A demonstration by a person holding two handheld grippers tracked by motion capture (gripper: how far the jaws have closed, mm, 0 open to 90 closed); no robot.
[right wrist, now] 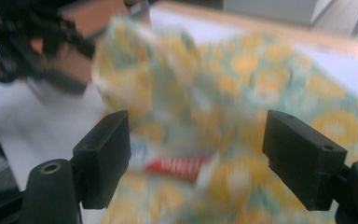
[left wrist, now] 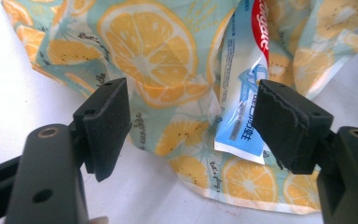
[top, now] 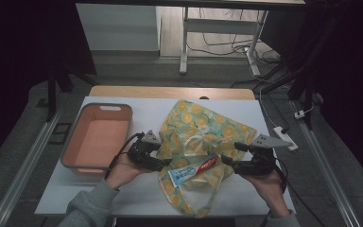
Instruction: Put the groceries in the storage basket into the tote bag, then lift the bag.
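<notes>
High view: blue-and-white toothpaste tube (top: 192, 170) lies on lemon-print cloth bag (top: 203, 127), white counter (top: 146, 106), between left claw (top: 166, 163) and right claw (top: 227, 161) | Left gripper view: jaws wide, empty, tube (left wrist: 244, 107) just ahead | Right gripper view: blurred, jaws wide, empty, above bag (right wrist: 223, 84).

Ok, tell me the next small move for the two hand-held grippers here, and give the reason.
Probably bring the left hand-held gripper in to close on the lemon-print cloth bag at its edge beside the toothpaste tube. Both it and the right hand-held gripper stand open and hold nothing, and the tube lies partly on the bag, one end poking out, so the fabric needs holding first.
</notes>
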